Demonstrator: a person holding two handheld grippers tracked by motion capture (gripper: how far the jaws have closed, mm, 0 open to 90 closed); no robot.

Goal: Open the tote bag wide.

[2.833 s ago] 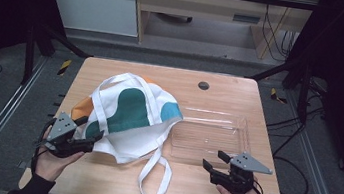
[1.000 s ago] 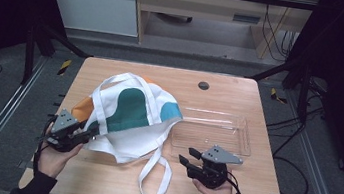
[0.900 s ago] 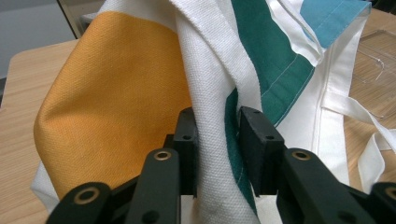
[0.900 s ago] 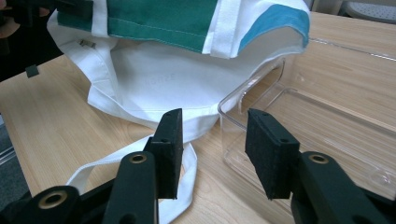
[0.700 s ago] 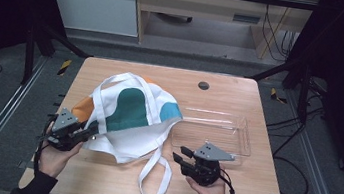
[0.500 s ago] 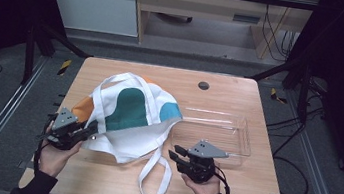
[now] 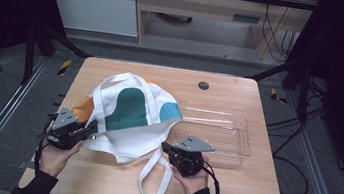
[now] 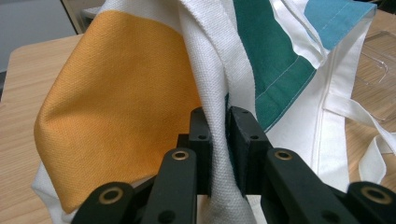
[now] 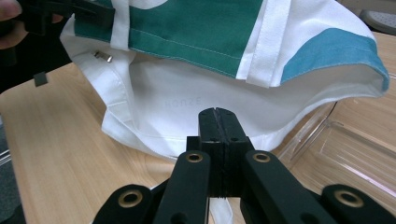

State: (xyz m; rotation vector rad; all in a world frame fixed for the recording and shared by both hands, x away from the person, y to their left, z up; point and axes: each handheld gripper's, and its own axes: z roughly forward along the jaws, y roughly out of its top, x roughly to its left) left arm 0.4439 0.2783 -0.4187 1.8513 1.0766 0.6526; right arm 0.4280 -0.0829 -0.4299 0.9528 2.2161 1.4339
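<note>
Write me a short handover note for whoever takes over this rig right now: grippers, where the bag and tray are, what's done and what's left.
Left gripper: shut on a white strap of the tote bag at its left edge.
Right gripper: jaws have just closed, pads together; a strip of white strap shows below them, grip uncertain.
Bag lies crumpled mid-table, its right edge over the clear tray.
Done: left hold taken. Left: confirm the right grip, then probably lift or spread the bag.
</note>
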